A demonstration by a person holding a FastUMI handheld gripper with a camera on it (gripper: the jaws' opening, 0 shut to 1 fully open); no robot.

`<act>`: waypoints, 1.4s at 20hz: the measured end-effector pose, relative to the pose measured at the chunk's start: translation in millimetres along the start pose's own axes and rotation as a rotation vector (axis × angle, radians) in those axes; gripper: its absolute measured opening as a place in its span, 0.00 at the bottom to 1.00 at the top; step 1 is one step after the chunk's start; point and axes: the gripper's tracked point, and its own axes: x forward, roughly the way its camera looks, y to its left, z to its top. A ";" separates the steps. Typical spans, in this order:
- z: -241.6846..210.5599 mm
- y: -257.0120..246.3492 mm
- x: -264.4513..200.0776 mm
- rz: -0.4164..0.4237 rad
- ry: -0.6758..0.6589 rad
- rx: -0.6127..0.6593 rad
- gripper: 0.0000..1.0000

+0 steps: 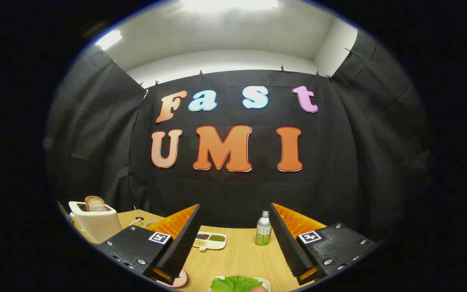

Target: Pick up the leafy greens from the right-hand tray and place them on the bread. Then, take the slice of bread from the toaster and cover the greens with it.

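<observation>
My gripper [234, 235] is open, held above the wooden table, with nothing between its fingers. Below and between the fingers lie the leafy greens [235, 283] on a white tray [265, 282], close to me. A cream toaster [95, 222] stands at the far left beyond the left finger, and a slice of bread [95, 203] sticks up out of its slot. A pink plate [178, 280] peeks out under the left finger; what lies on it is hidden.
A small white dish [210, 241] with compartments of beans and seeds sits on the table ahead between the fingers. A green-labelled bottle [263, 229] stands upright beside the right finger. The toaster's cable [137, 220] runs behind the left finger.
</observation>
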 end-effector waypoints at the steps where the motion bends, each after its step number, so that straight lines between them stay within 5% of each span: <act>1: 1.0 0.3 -0.3 0.000 -0.006 -0.006 0.98; 6: 0.9 2.1 2.6 -0.031 -0.028 -0.083 0.98; 28: -2.1 4.1 15.0 -0.052 0.001 -0.059 0.98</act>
